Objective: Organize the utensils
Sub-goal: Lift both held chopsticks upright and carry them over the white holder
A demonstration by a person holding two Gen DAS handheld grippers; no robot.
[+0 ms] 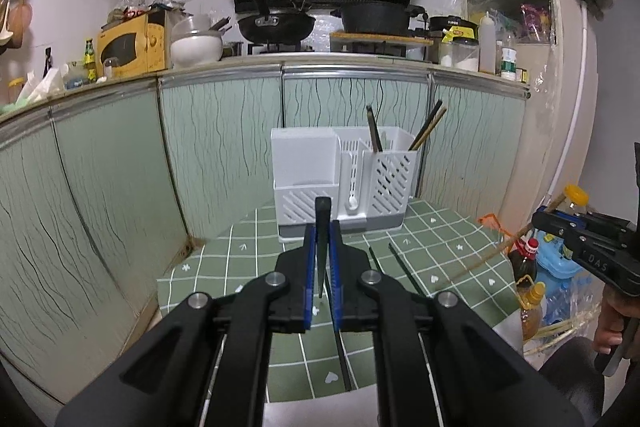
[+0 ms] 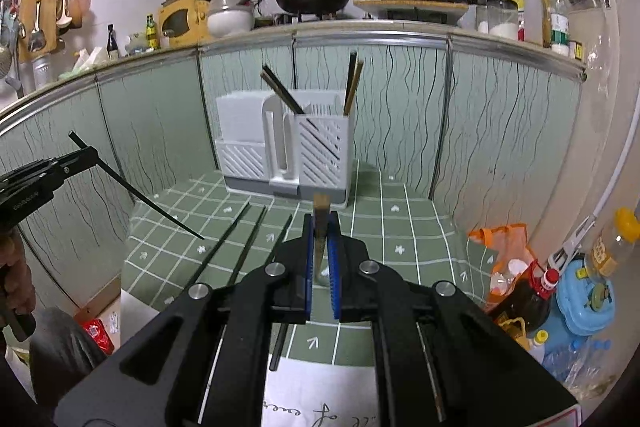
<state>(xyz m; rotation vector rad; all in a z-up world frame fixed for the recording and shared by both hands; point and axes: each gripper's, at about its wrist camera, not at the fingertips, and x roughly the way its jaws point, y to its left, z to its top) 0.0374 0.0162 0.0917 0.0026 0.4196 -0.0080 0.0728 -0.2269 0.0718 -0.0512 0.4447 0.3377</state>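
Each gripper grips one chopstick above the green tiled surface, facing the white utensil holder.

The left gripper is clenched on a black chopstick, long axis sloping, thick end up, tip down toward the surface. Loose black chopsticks lie flat on the tiles, pointing toward the utensil holder, where more chopsticks lean in its right compartment. The right gripper is clenched on a wooden chopstick, likewise sloping, thick end up.
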